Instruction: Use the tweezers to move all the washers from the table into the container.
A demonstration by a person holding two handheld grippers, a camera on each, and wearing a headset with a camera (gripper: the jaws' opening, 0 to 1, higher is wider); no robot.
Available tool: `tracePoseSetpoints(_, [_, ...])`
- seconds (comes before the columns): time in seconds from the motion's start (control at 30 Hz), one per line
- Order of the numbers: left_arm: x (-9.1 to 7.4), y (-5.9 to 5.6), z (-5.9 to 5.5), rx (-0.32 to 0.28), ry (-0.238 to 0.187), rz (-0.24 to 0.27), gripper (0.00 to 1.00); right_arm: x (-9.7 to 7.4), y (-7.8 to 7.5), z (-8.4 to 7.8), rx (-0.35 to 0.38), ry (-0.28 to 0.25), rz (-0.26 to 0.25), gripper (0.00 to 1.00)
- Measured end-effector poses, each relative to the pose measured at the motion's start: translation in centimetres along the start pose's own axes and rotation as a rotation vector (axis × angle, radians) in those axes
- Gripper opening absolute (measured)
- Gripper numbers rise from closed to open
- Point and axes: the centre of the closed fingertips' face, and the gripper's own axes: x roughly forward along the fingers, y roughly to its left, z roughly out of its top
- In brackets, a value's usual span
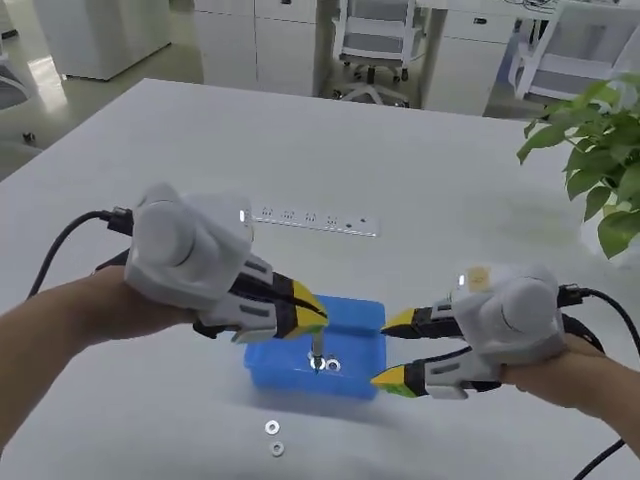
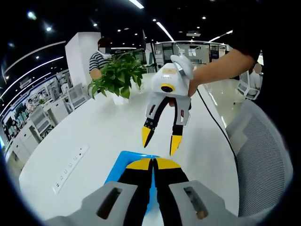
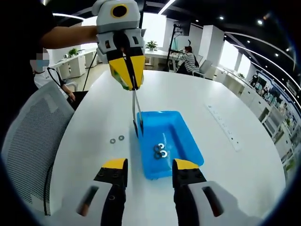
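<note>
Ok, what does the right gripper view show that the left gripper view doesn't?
Right gripper view: the tweezers held in the shut fingers of the left gripper, two washers inside the blue container, and two more washers on the table. Left gripper view: the potted plant on the table, and the right gripper face-on, open. Both: the blue container and the power strip.

Four washers (image 3: 121, 138), one container (image 3: 183, 132), one tweezers (image 3: 136, 110)

Bright, even overhead light; fisheye edges warp.
</note>
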Motion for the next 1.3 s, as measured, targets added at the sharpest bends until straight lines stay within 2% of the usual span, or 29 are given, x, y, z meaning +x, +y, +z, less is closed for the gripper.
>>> tracePoseSetpoints(0.13, [-0.2, -0.8, -0.3, -0.01, 0.001, -0.002, 0.05, -0.5, 0.2, -0.4, 0.02, 0.005, -0.016, 0.44])
tracePoseSetpoints(0.53, [-0.7, -3.1, -1.7, -0.039, 0.008, -0.004, 0.05, -1.8, 2.0, -1.3, 0.077, -0.027, -0.03, 0.57])
tracePoseSetpoints(0.97, [-0.9, -4.7, -3.7, -0.06, 0.031, -0.008, 0.05, -1.6, 3.3, -1.2, 0.113, -0.059, -0.028, 0.69])
tracePoseSetpoints(1.3, [-1.1, -5.6, -4.3, -0.077, 0.042, -0.01, 0.05, -1.5, 3.9, -1.8, 0.109, -0.032, -0.025, 0.71])
